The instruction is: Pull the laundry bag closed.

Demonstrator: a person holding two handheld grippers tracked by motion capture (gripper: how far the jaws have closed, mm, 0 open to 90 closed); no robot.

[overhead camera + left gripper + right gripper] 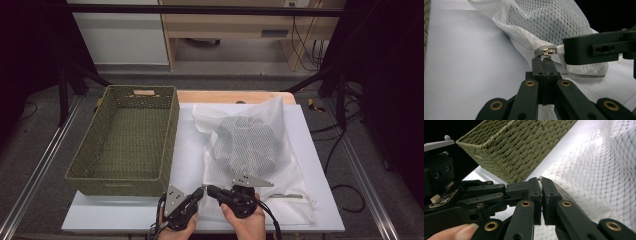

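The white mesh laundry bag (255, 150) lies on the white board (320, 170) that covers the table, to the right of the green woven basket (125, 140), with a dark bundle (245, 145) showing through its netting. Its near left corner is lifted slightly and drawn to a point where both tools meet. There, in the left gripper view, a small metal zipper slider (549, 51) sits at the end of a grey zipper band at the bag's corner. The left gripper (543, 61) has its jaws clamped together on the fabric just under that slider, with no gap showing between the pads. The right gripper (560, 49) comes in from the side in that view and pinches a white tab right beside the slider, most likely the zipper pull, though its far end is hidden inside the jaws. In the right gripper view its own jaws (541, 185) are pressed nearly flat with a sliver of white between the tips, the basket's corner just beyond them. From above, the two grippers' tips meet at the bag's corner, near the table's front edge, each held in one of the person's hands (250, 222).
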